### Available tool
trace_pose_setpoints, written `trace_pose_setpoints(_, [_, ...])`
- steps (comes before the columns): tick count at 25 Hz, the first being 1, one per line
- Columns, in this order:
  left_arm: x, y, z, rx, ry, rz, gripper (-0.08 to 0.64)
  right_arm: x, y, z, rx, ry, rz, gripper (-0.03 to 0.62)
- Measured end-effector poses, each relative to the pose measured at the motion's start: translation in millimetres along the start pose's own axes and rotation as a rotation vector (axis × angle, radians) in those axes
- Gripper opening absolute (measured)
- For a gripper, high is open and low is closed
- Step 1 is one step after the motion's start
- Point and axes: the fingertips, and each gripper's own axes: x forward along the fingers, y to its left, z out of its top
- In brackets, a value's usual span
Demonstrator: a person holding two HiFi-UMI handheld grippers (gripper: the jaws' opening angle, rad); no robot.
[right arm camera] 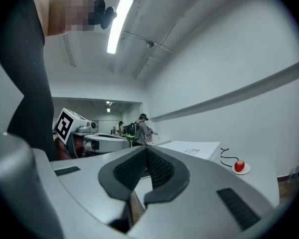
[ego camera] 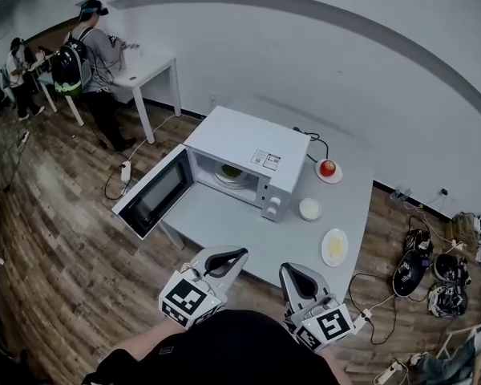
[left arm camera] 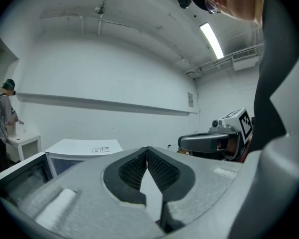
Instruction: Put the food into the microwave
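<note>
Grey tabletop [ego camera: 216,219] fills mid-frame in the head view; white microwave [ego camera: 244,155] sits on it w/ its door [ego camera: 152,192] swung wide open toward the lower left; inside the cavity I see a plate w/ something green [ego camera: 231,172] on it.

Right of the microwave, also on the table: a red fruit [ego camera: 328,167] on a small plate near the back edge; a white bowl [ego camera: 309,208] just beside the microwave's control side; a plate of yellow food [ego camera: 334,247] nearer me, toward the front-right edge; the three sit apart from each other, and neither gripper touches them.

At bottom centre is my left gripper [ego camera: 231,257], w/ my right gripper [ego camera: 292,271] just right of it; both are at the table's near edge, well short of the food. In the left gripper view the pads meet tip to tip w/ nothing between them; the right gripper view shows the same, jaws fully closed & empty.

Upper left of the head view: a person w/ a backpack [ego camera: 92,54] stands at a small white table [ego camera: 152,66]; a second person [ego camera: 20,62] is further left. Lower right: dark gear [ego camera: 407,273] & cables lie on the wood floor [ego camera: 64,239].
</note>
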Motion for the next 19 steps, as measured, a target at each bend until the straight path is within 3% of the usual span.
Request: trace_pose_setpoints(19, [-8,19,1,0.009,-0.011,0.002,0.009,24,9,-2,-0.011,0.030,0.022,0.014])
